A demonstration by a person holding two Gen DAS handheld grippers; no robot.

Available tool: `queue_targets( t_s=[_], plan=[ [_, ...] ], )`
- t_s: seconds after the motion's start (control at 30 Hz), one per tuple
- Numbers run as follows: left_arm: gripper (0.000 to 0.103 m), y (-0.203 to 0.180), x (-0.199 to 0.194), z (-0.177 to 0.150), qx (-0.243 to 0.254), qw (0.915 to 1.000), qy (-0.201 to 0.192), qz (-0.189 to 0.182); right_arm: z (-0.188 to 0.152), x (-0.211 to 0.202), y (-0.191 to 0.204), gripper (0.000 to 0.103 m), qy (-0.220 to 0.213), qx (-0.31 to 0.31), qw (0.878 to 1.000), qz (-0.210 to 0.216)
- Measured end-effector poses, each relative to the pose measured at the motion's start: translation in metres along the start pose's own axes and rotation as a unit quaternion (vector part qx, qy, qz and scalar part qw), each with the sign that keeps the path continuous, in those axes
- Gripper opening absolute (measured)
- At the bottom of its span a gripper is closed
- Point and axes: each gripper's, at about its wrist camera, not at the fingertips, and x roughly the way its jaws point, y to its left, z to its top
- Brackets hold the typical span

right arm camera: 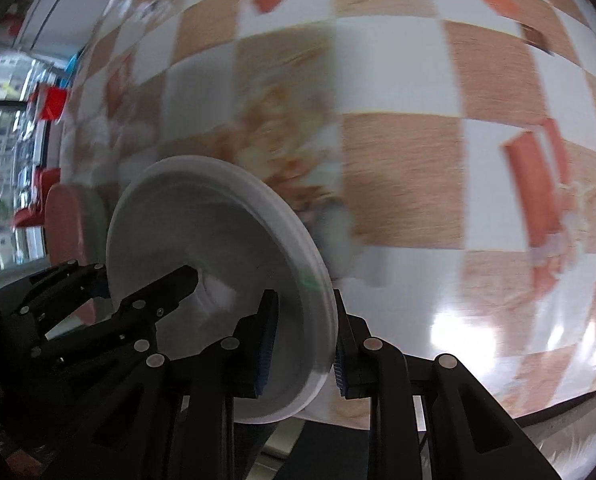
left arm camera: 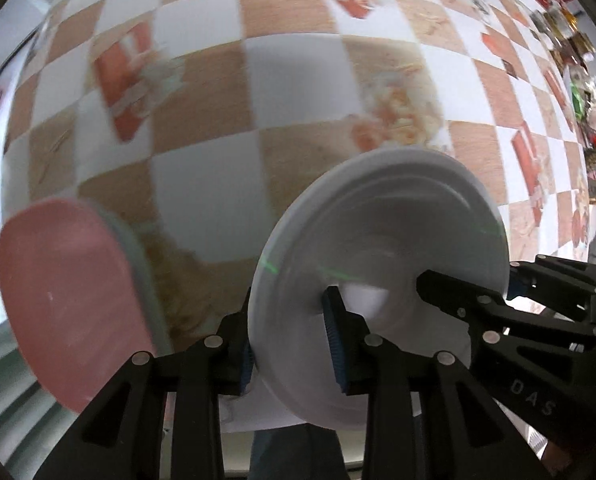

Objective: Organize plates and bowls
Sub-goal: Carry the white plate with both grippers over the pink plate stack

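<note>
A white plate (left arm camera: 378,248) is held on edge above the checkered table, gripped from both sides. My left gripper (left arm camera: 290,344) is shut on its near rim, one blue pad on each face. My right gripper (right arm camera: 302,344) is shut on the opposite rim; the plate also shows in the right wrist view (right arm camera: 218,248). Each gripper appears in the other's view, the right one at the lower right (left arm camera: 510,288), the left one at the lower left (right arm camera: 98,280). A pink plate (left arm camera: 70,304) stands on edge to the left, with a pale rim behind it, and shows small in the right wrist view (right arm camera: 64,216).
The table carries a checkered cloth (left arm camera: 290,96) of white and wood-tone squares with food pictures. Packaged goods (left arm camera: 578,40) crowd the far right edge. Red chairs (right arm camera: 46,112) stand beyond the table's left side. The table's near edge (right arm camera: 558,412) curves below.
</note>
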Motion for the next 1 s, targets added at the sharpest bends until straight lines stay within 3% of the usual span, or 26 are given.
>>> queue_targets(
  t_s=[0.17,0.2,0.47,0.53,0.63,1.0],
  plan=[
    [0.034,0.014,-0.003,-0.008,-0.015,0.9999,-0.004,-0.002,0.005,0.006,0.025,0.027,0.004,-0.015,1.0,-0.002],
    [0.034,0.028,0.0,-0.016,-0.014,0.9999,-0.006,-0.003,0.009,0.007,0.024,0.027,0.004,-0.016,1.0,-0.003],
    [0.034,0.031,0.0,-0.033,-0.005,0.9999,-0.013,-0.005,0.002,0.005,0.02,0.027,0.006,-0.019,1.0,-0.012],
    [0.034,0.015,-0.002,-0.033,-0.006,0.9999,-0.015,-0.007,0.005,0.011,0.03,0.027,0.007,-0.015,1.0,-0.015],
    [0.034,0.022,-0.011,-0.016,-0.005,0.9998,-0.016,-0.013,0.002,0.012,0.034,0.027,0.011,-0.01,1.0,-0.012],
    [0.034,0.028,-0.054,-0.016,-0.016,0.9984,-0.051,-0.02,-0.004,-0.016,0.049,0.027,0.003,-0.017,1.0,-0.025]
  ],
)
